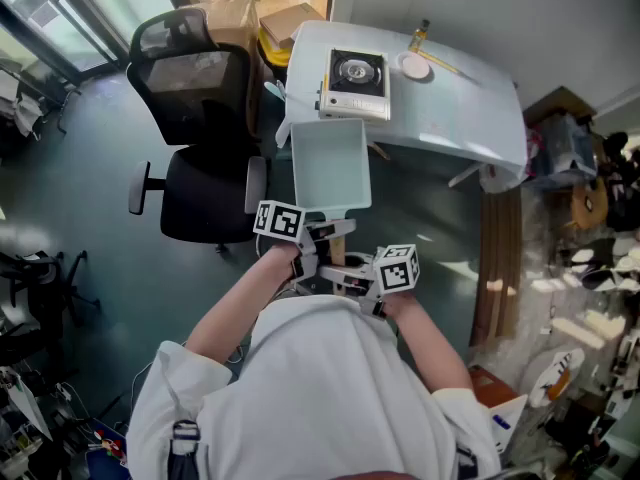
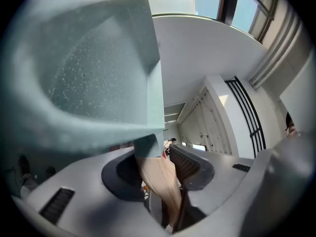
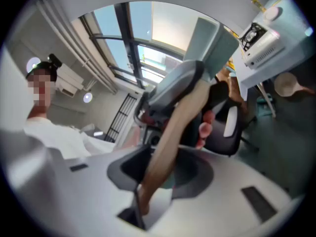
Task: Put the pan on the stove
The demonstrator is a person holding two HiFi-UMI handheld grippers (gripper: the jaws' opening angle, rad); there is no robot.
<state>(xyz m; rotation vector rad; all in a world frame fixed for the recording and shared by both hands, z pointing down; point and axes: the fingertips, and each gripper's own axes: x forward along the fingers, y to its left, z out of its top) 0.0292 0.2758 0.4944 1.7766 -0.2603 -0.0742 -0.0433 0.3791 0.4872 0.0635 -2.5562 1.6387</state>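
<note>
A square pale-teal pan (image 1: 330, 163) with a wooden handle (image 1: 337, 251) is held in the air in front of the white table (image 1: 450, 113). My left gripper (image 1: 305, 246) is shut on the handle just behind the pan. My right gripper (image 1: 362, 276) is shut on the handle's rear end. The left gripper view has the pan (image 2: 89, 68) filling the upper left and the handle (image 2: 157, 179) pinched between the dark pads. In the right gripper view, the handle (image 3: 170, 142) runs up to the pan (image 3: 210, 38). The portable gas stove (image 1: 355, 83) sits on the table beyond the pan, also seen as the stove (image 3: 257, 37).
A black office chair (image 1: 195, 138) stands left of the pan, close to the table's corner. A round white lid (image 1: 414, 66) and a small bottle (image 1: 419, 34) lie right of the stove. Cardboard boxes (image 1: 290, 20) sit behind the table; clutter (image 1: 590, 268) lines the right side.
</note>
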